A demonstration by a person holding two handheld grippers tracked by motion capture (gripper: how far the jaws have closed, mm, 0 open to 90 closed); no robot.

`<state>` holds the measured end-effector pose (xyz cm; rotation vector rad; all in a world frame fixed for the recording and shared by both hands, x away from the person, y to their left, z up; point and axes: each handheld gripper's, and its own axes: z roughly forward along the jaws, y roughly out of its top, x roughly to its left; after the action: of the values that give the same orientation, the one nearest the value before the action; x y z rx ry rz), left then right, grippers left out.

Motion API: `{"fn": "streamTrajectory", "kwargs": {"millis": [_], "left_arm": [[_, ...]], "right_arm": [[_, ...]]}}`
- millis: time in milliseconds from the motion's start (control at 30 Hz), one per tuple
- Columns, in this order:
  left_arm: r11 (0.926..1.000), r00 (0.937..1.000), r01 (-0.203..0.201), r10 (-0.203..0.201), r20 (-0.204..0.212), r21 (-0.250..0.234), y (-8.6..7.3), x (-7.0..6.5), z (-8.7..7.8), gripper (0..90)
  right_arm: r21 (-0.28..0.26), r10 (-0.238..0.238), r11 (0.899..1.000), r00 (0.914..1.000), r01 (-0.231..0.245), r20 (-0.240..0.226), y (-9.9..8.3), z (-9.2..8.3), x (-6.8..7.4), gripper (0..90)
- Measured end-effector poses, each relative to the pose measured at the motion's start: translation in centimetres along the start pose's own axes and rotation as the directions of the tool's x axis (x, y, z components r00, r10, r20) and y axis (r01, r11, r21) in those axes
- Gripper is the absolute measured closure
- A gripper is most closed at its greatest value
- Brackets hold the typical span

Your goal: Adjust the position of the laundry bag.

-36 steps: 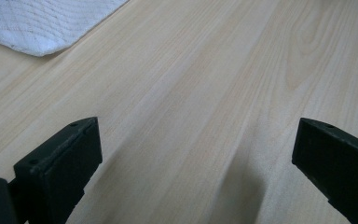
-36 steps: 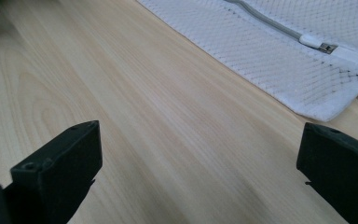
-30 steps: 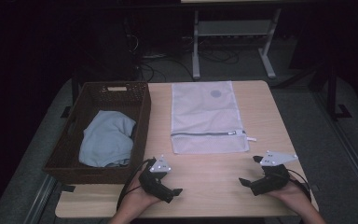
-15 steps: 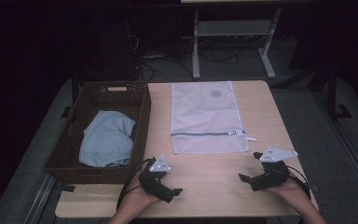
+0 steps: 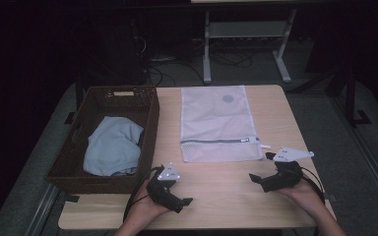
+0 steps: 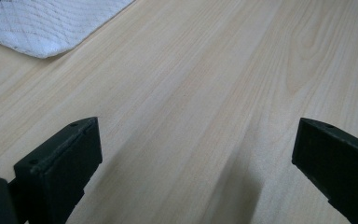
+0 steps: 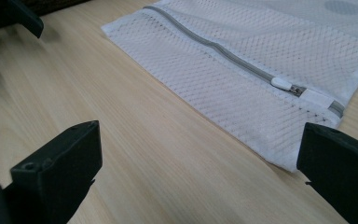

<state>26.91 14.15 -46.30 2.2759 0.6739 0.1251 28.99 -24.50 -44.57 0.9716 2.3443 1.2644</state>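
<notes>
Left gripper [image 5: 184, 201]: rests low on the near edge of the tabletop [image 5: 226, 196], held in the left hand [image 5: 145, 214], jaws spread wide with nothing between them. In the left gripper view its jaws frame bare wood; a corner of the mesh bag [image 6: 42, 23] lies well ahead at upper left, apart from the jaws.

Right gripper [image 5: 256, 178]: rests near the tabletop's near right corner, held in the right hand [image 5: 302, 189], jaws pointing left toward the middle. Jaws spread wide, empty. Grey plate sits on top; cable loops off to the right side. In the right gripper view the bag's near corner lies just ahead of the right-hand jaw, not touching it as far as can be told. The tip of the left gripper shows at that view's upper left, well apart.

Mesh bag [image 5: 219, 123]: white, flat on the middle of the tabletop, long axis running away from the person. Zip [image 7: 223, 56] crosses the near end and is closed; its pull [image 7: 282, 84] sits at the right end. A grey round patch marks the far half.

Basket [image 5: 150, 123]: dark woven, on the left side of the tabletop, just beside the bag but with a strip of wood between. A crumpled light blue cloth [image 5: 113, 147] lies inside, in its near half.

Both grippers are apart from bag, basket and cloth.
</notes>
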Motion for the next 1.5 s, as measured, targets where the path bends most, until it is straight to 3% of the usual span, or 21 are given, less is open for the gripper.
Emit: {"fn": "streamTrajectory", "kwargs": {"millis": [267,633,1033,1233,1400,1500], "left_arm": [[1.0,1.0,-0.005,0.005,0.001,0.002,0.0,0.0,0.0,1.5],[1.0,1.0,-0.005,0.005,0.008,0.005,-0.1,-0.1,0.0,1.5],[1.0,0.9999,-0.002,0.002,0.011,0.006,-0.2,-0.1,0.0,1.5],[1.0,0.9999,0.001,-0.001,0.014,0.004,-0.2,-0.1,0.0,1.5],[1.0,0.9999,0.002,-0.002,0.015,0.005,-0.1,-0.1,0.0,1.5],[1.0,0.9999,0.001,-0.002,0.015,0.003,-0.1,-0.1,0.0,1.5]], "right_arm": [[0.009,-0.007,1.0,1.0,0.007,0.002,1.1,0.6,-0.5,0.0],[-0.024,0.015,1.0,0.9998,-0.014,0.013,2.6,1.3,-1.6,0.0],[-0.007,0.007,1.0,0.9997,-0.006,0.024,4.0,2.5,-2.4,0.0],[-0.03,0.029,0.999,0.9993,-0.029,0.024,4.8,2.9,-3.1,0.0],[-0.005,0.015,1.0,0.9992,-0.015,0.036,5.7,3.5,-3.3,0.0],[-0.035,0.021,0.999,0.9994,-0.02,0.027,6.1,3.8,-3.5,8.2]]}}
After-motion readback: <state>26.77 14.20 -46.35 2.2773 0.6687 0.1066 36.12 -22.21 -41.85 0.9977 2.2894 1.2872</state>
